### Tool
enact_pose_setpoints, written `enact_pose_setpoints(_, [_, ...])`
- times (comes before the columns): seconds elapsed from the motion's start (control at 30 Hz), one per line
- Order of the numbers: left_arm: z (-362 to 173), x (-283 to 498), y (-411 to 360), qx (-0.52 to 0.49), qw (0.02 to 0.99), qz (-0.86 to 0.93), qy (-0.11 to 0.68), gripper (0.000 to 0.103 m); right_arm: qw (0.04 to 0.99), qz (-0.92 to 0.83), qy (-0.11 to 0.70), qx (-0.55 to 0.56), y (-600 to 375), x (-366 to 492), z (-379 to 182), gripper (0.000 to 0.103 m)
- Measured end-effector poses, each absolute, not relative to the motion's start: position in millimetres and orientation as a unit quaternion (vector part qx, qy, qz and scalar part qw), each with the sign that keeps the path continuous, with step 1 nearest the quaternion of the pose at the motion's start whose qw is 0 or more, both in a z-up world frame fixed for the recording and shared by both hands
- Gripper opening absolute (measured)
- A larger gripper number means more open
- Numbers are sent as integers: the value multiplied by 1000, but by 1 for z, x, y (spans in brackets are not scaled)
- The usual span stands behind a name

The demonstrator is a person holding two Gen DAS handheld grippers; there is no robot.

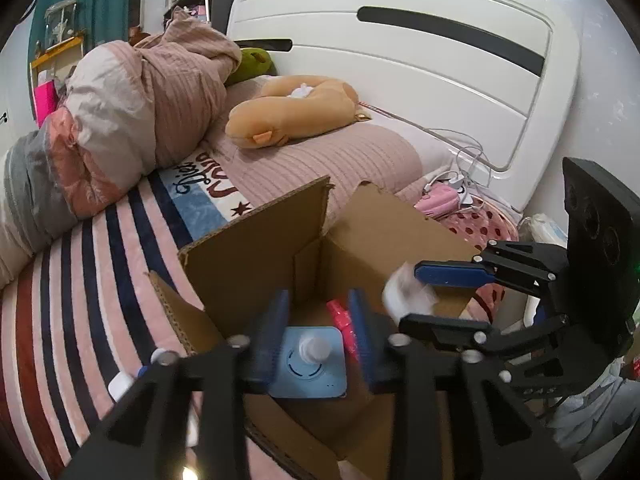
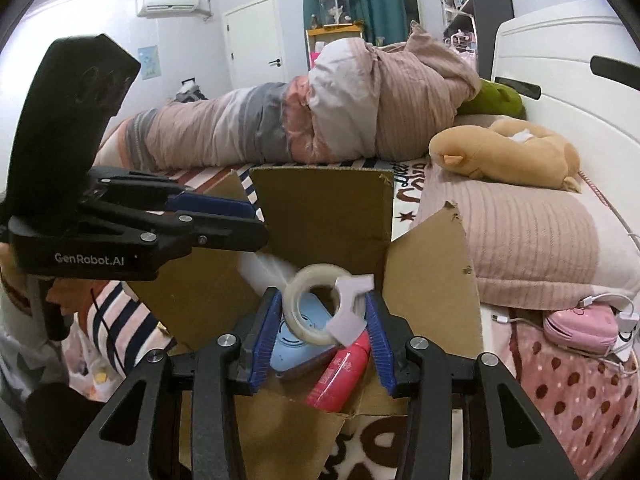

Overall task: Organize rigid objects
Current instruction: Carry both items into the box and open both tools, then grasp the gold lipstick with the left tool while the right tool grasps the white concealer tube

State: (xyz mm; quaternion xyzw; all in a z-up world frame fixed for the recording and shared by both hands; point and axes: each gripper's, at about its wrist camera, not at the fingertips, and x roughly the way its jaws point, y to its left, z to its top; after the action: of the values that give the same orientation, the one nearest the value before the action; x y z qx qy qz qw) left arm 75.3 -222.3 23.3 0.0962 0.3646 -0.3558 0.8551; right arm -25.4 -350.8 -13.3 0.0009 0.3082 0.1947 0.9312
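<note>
An open cardboard box [image 1: 256, 248] stands on the bed; it also shows in the right wrist view [image 2: 324, 216]. Inside lie a light blue square device [image 1: 310, 364] with a white cap on it and a red-pink tube [image 2: 340, 376]. My right gripper [image 2: 326, 312] is shut on a roll of clear tape [image 2: 312, 308] with a white holder, held over the box opening. It appears blurred in the left wrist view [image 1: 406, 292]. My left gripper [image 1: 318, 320] is open and empty just above the box, over the blue device.
A striped blanket [image 1: 80, 280] covers the bed, with a rolled quilt [image 1: 132, 92], an orange plush [image 1: 296, 112] and a pink pillow [image 2: 532, 232]. A pink case with white cables [image 2: 580, 326] lies right of the box. The white headboard [image 1: 420, 60] is behind.
</note>
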Motion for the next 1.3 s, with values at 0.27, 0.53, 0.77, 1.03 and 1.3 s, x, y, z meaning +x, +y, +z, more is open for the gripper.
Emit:
enact_pose_setpoints(0.27, [33, 72, -204, 85, 867, -344, 350, 50, 931, 197, 305, -2, -344, -26, -10, 50])
enact_pose_setpoints(0.53, [57, 47, -152, 71, 892, -311, 321, 55, 932, 206, 298, -9, -321, -45, 7, 51])
enact_pose_setpoints(0.77, [68, 23, -85, 58, 914, -266, 301, 62, 928, 245, 279, -25, -272, -66, 32, 51])
enact_pose_setpoints(1.03, [44, 20, -6, 24, 921, -228, 314, 63, 909, 289, 293, -64, -189, -62, 28, 51])
enact_pose_setpoints(1.3, [-19, 44, 38, -17, 908, -220, 356, 63, 867, 332, 366, -63, -118, -22, -20, 51])
